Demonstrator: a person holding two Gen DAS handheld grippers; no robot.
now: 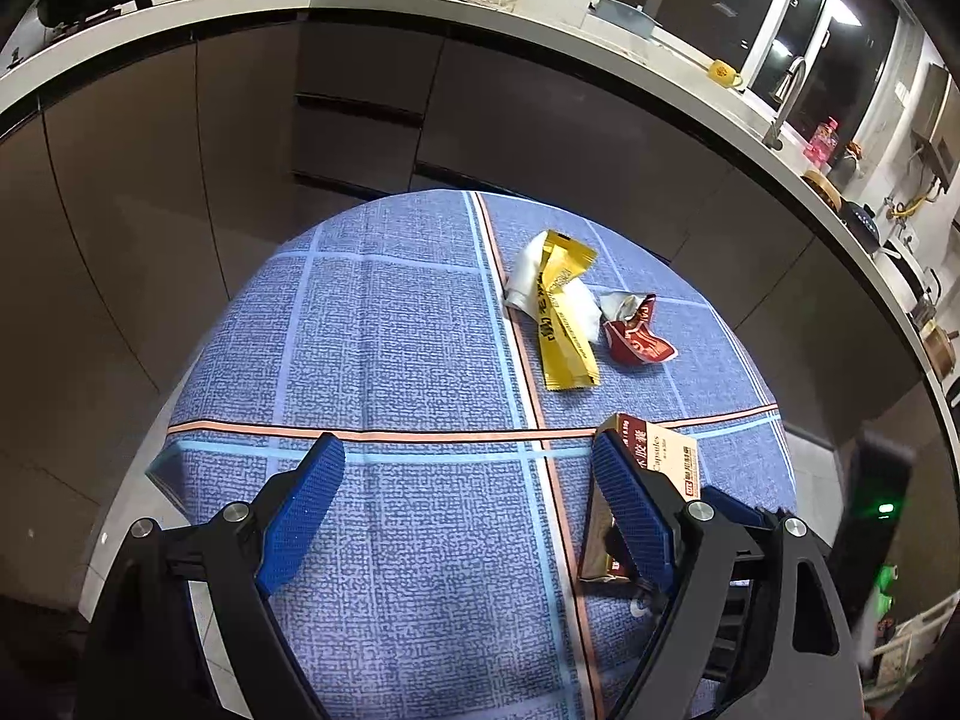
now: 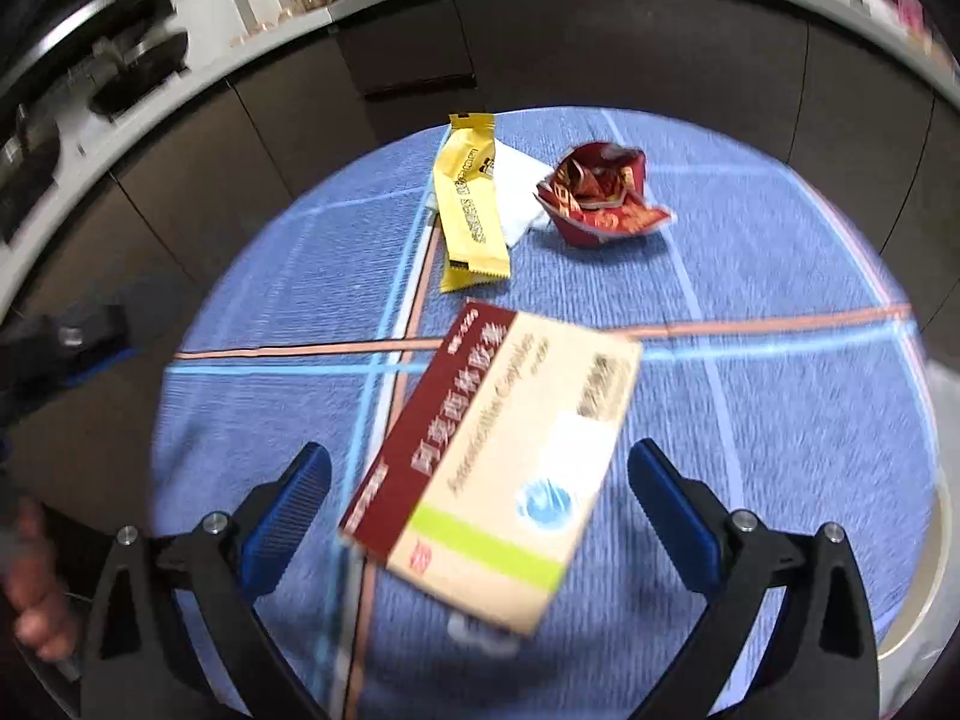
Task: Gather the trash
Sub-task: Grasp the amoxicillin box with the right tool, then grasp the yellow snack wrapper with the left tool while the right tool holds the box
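maroon-and-cream medicine box [image 2: 498,474], blurred

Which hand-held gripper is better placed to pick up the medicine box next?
Right. The medicine box lies between the open fingers of the right hand-held gripper. The left hand-held gripper is also open, but the box sits beside and behind its right finger, not between its fingers.
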